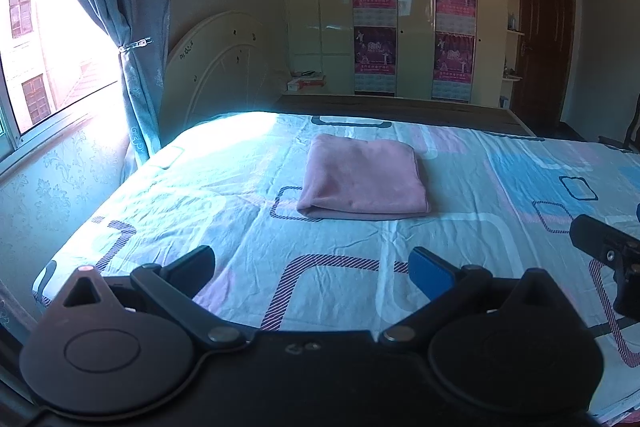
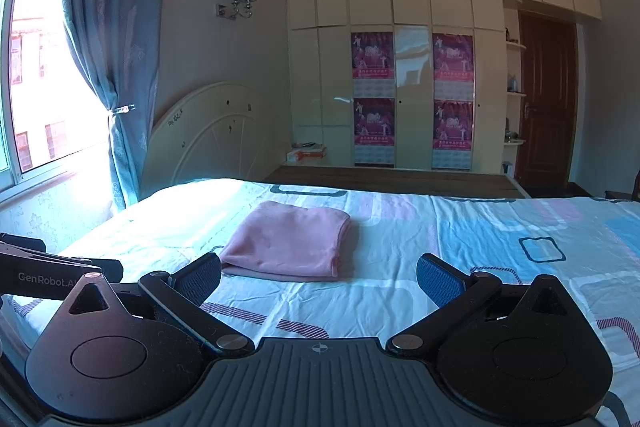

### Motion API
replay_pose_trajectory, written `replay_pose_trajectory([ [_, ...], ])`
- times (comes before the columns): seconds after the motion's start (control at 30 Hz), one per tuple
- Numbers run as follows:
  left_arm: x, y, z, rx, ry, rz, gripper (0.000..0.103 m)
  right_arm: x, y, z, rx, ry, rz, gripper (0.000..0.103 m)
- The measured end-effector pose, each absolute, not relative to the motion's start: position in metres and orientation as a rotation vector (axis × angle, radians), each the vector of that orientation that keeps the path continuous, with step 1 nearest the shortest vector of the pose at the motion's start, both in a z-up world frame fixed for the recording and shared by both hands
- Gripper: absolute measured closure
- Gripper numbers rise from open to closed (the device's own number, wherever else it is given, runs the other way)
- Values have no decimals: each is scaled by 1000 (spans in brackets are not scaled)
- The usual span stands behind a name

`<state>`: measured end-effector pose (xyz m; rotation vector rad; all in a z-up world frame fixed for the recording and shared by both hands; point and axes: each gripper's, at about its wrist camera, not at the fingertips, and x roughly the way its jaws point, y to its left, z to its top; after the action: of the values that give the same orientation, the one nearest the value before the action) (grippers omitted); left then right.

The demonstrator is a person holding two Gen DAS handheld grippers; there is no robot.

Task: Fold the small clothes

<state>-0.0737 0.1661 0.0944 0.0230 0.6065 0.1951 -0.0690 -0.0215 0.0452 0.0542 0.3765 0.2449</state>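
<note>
pink cloth [image 1: 362, 179]: soft, fleecy, folded square on wrinkled bed sheet [image 1: 240, 227] | left tongs [image 1: 314, 269], right tongs [image 2: 318, 277]: wide open, empty | wall lamp [image 2: 239, 1]: whole only in right view, probably glass
</note>
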Motion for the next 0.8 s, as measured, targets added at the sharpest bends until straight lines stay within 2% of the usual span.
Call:
replay_pose_trajectory([
  [0.8, -72, 173, 92, 19, 615, 212, 0, -62, -13, 41, 53, 390, 270, 0],
])
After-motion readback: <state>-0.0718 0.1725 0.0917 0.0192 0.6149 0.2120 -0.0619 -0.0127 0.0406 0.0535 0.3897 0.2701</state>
